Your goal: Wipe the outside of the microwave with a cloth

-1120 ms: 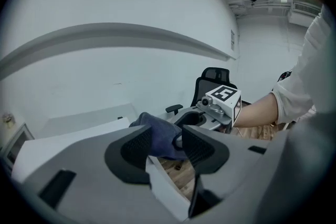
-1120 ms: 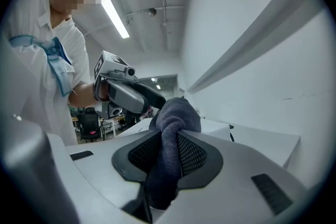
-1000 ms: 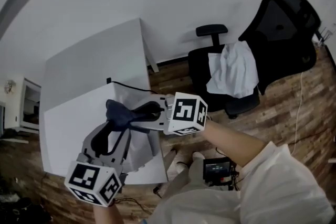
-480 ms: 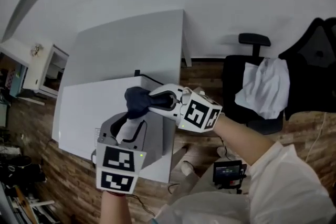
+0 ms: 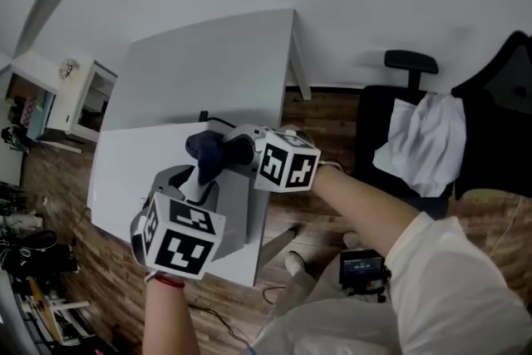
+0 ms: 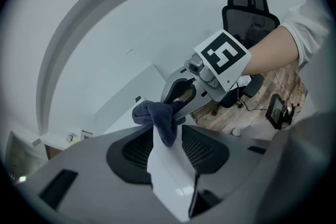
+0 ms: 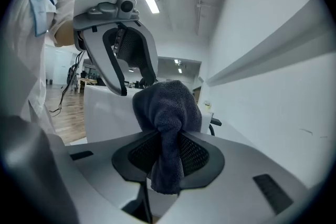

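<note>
A dark blue cloth (image 5: 209, 152) is bunched in my right gripper (image 5: 233, 150), which is shut on it; in the right gripper view the cloth (image 7: 167, 113) is pinched between the jaws. Both grippers hover over the flat white top of a box-shaped appliance (image 5: 141, 166), apparently the microwave, with a black cord (image 5: 204, 117) at its back. My left gripper (image 5: 199, 175) points up at the cloth with its jaws apart. The cloth's hanging end (image 6: 164, 126) sits right at the left jaw tips, and bare white surface shows between them.
A white table (image 5: 208, 66) stands behind the appliance against the wall. A small white cabinet (image 5: 73, 94) is at the far left. A black office chair (image 5: 416, 137) with a white garment (image 5: 424, 141) stands to the right on the wooden floor, near a small device (image 5: 359, 270).
Both grippers have drawn closer together over the white top. The right gripper, still holding the cloth, shifted left, and the left gripper rose toward the cloth's hanging end.
</note>
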A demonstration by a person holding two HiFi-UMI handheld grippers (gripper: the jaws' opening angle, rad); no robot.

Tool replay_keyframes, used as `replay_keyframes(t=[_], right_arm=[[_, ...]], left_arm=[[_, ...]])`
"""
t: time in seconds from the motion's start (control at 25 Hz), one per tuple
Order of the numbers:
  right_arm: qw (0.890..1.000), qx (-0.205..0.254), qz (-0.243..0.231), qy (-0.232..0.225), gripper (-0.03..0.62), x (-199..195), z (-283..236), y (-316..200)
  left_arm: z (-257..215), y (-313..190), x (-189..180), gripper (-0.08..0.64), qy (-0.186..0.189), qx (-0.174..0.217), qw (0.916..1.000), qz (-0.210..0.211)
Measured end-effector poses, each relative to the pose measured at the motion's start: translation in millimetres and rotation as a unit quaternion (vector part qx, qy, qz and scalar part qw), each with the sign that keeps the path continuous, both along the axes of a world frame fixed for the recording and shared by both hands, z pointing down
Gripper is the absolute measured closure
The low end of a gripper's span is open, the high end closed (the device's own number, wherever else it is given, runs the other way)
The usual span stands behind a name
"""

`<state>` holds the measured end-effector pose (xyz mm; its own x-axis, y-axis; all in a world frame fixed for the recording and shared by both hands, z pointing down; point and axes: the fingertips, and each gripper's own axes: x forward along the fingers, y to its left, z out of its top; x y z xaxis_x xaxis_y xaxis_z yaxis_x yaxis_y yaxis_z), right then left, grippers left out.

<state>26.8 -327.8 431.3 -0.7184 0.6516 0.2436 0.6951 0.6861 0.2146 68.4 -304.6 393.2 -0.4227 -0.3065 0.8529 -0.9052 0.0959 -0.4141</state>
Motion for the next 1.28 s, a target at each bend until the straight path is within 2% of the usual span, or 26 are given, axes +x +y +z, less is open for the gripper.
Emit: replay_keyframes(t=[0.08,0.2,0.36,0.56,0.72,0.96,1.28], right_arm=[[1.0,0.014,-0.011,0.008,0.492,0,1,1],[0.999,0.027,-0.028,0.007,0.492,0,1,3],[0.999,-0.004,-0.027,0.017,0.491,-1,4,4],[0.997,-0.066,-0.008,0.025,0.491,2,4,6],[0.994,-0.1,-0.019,0.031,0.491,15,4,20],[0.992,-0.108,-0.051,0.037,0.491,37,5,49],[0.991,-0.097,-0.08,0.041,0.489,64,6,81]], left_arm=[[-1,0,-3,0.391,0.0,-0.015,0.9996,0.023],[-2,-5,-6,0.391,0.014,-0.015,0.9983,0.055],[5,-5,-12,0.391,0.031,-0.02,0.9969,0.069],[10,-2,-8,0.391,0.048,-0.025,0.9955,0.078],[4,6,2,0.391,0.061,-0.026,0.9943,0.083],[-5,22,11,0.391,0.066,-0.043,0.9934,0.083],[14,59,45,0.391,0.103,-0.054,0.9897,0.083]])
